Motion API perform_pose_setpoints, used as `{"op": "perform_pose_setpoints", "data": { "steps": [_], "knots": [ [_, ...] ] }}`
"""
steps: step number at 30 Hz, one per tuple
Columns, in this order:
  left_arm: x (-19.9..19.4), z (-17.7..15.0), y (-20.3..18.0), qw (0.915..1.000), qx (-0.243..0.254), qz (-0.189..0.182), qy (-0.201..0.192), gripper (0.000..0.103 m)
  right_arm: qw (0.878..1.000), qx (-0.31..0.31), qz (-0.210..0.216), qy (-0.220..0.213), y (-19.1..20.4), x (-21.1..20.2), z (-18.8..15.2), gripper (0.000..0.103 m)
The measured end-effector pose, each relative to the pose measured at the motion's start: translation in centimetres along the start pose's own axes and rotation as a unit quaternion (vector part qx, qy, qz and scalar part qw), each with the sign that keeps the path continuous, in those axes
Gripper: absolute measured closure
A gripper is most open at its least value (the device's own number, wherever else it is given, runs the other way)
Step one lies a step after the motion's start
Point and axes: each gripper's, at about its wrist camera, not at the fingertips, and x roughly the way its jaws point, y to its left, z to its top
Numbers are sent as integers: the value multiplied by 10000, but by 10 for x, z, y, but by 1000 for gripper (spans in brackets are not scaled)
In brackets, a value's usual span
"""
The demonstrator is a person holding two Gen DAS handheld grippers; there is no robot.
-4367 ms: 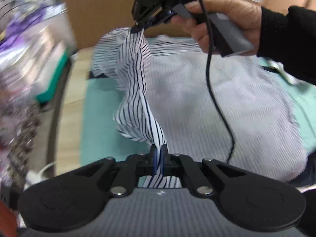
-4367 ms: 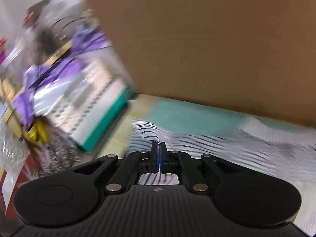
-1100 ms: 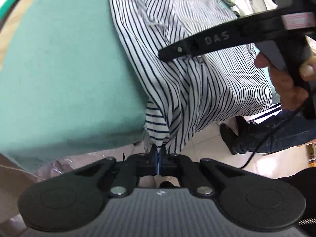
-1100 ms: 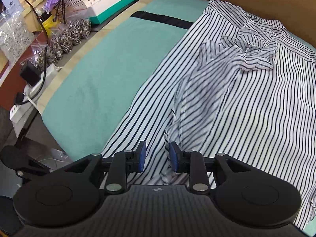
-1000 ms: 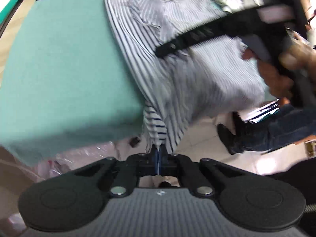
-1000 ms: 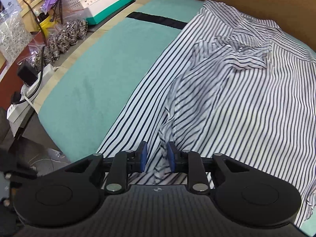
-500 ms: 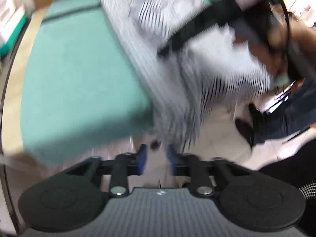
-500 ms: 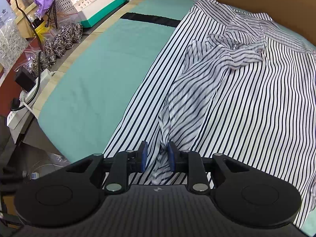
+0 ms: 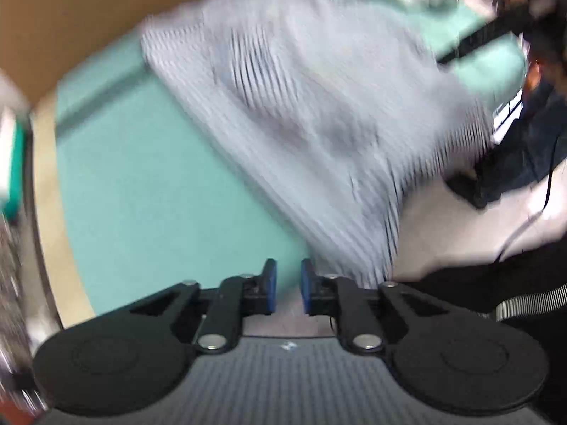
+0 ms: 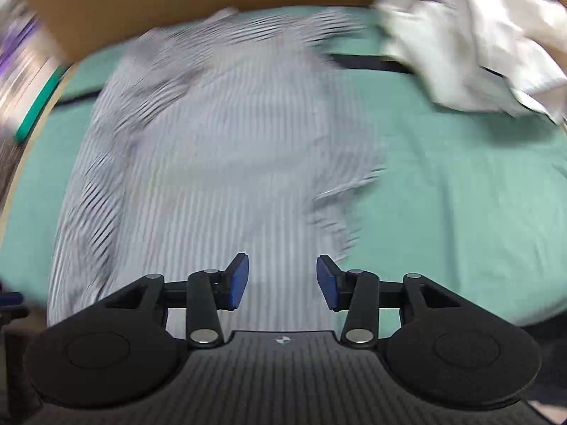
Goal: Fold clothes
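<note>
Striped shirt [image 10: 219, 163] lies on the table [image 10: 460, 212], crumpled cloth [image 10: 471, 39] behind right.

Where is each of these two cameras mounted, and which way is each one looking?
Left wrist view: sits on the left gripper, looking down over its open, empty fingers at the blurred blue-and-white striped shirt on the green cloth-covered table; the person's hand with the other gripper shows top right.
Right wrist view: sits on the right gripper, jaws opening and empty, above the same shirt; a crumpled white garment lies beyond.
Shared: shirt and table.

left claw [image 9: 286, 285]: jaws apart, nothing between | striped shirt [image 9: 312, 106]: blurred, on green cover [image 9: 149, 184], hem overhanging edge
</note>
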Motion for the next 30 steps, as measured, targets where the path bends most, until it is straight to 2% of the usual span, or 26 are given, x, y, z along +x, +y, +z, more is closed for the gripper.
{"op": "perform_pose_setpoints", "data": {
  "steps": [3, 5, 7, 11, 13, 15, 18, 23, 24, 25, 26, 27, 28, 30],
  "knots": [
    [20, 78, 12, 9988, 49, -38, -496, 60, 9985, 512, 102, -151, -26, 20, 23, 55],
    [37, 131, 14, 9974, -22, -77, -712, 35, 9965, 790, 185, -216, -38, 35, 36, 50],
    [72, 182, 8, 9965, -84, -41, -828, 26, 9949, 956, 241, -235, -44, 48, 48, 48],
    [131, 271, -14, 9974, -25, 135, -710, 15, 9966, 674, 378, -294, -46, 59, 62, 41],
    [159, 306, -24, 9976, 23, 138, -679, 15, 9970, 533, 482, -303, -46, 59, 63, 41],
    [176, 331, -38, 9973, 106, 233, -685, 14, 9970, 422, 567, -306, -46, 59, 63, 48],
    [200, 356, -51, 9958, 229, 560, -692, 12, 9972, 339, 577, -339, -47, 59, 63, 51],
    [239, 377, -63, 9955, 329, 804, -381, 14, 9978, 240, 503, -368, -45, 61, 66, 58],
    [244, 379, -65, 9947, 379, 892, -346, 16, 9979, 198, 489, -368, -44, 62, 66, 62],
    [249, 381, -66, 9946, 405, 921, -274, 24, 9982, 140, 454, -364, -42, 62, 66, 67],
    [252, 382, -65, 9951, 385, 883, -202, 30, 9984, 93, 434, -358, -41, 62, 67, 76],
    [255, 383, -65, 9956, 358, 855, -158, 30, 9983, 86, 458, -344, -42, 62, 67, 85],
    [256, 384, -64, 9956, 352, 863, -137, 33, 9982, 108, 498, -330, -43, 63, 68, 86],
    [260, 384, -64, 9952, 411, 884, -68, 51, 9980, 135, 540, -312, -46, 63, 68, 93]
  ]
}}
